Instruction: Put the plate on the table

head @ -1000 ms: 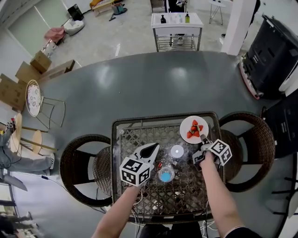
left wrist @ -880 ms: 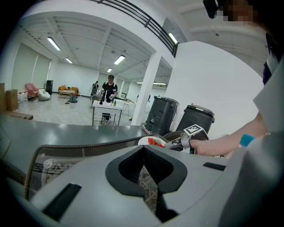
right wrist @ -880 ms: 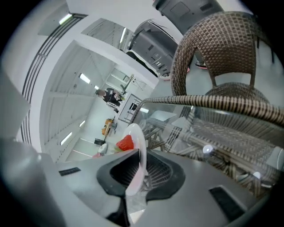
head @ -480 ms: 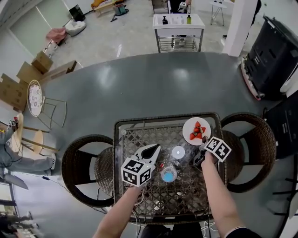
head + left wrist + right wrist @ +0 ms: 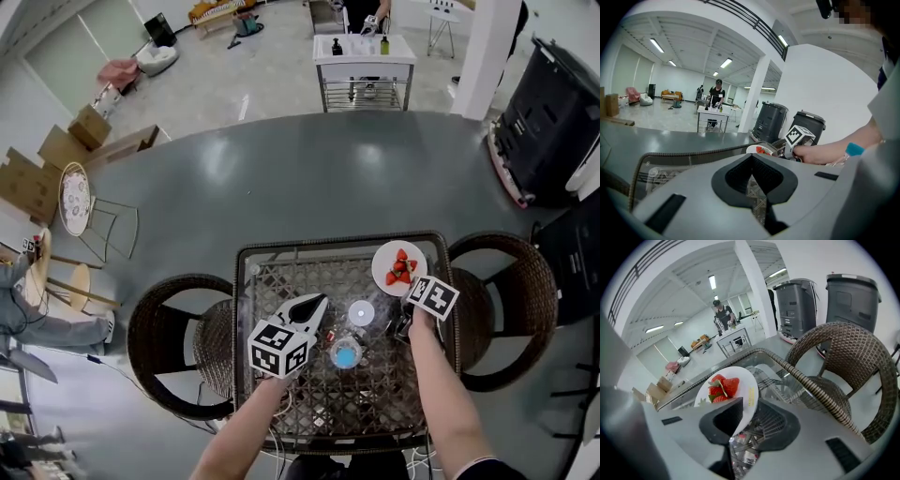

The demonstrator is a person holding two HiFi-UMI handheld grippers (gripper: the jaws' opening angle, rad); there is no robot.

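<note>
A white plate (image 5: 394,265) with several red strawberries (image 5: 400,267) is over the far right corner of the glass-topped wicker table (image 5: 337,241). My right gripper (image 5: 411,287) is shut on the plate's near rim. In the right gripper view the plate (image 5: 746,382) is tilted, its edge clamped between the jaws of my right gripper (image 5: 740,416). I cannot tell whether the plate touches the glass. My left gripper (image 5: 316,304) hovers over the table's middle; in its own view the left gripper (image 5: 752,161) is shut with nothing held.
A blue-topped cup (image 5: 345,354) and a round white lid (image 5: 361,312) sit on the glass between the grippers. Wicker chairs flank the table at left (image 5: 173,337) and right (image 5: 506,309). A white cart (image 5: 364,58) and dark bins (image 5: 548,103) stand farther off.
The right gripper's marker cube has drawn a little closer to the plate. The left gripper holds its place, and the whole view has shifted slightly.
</note>
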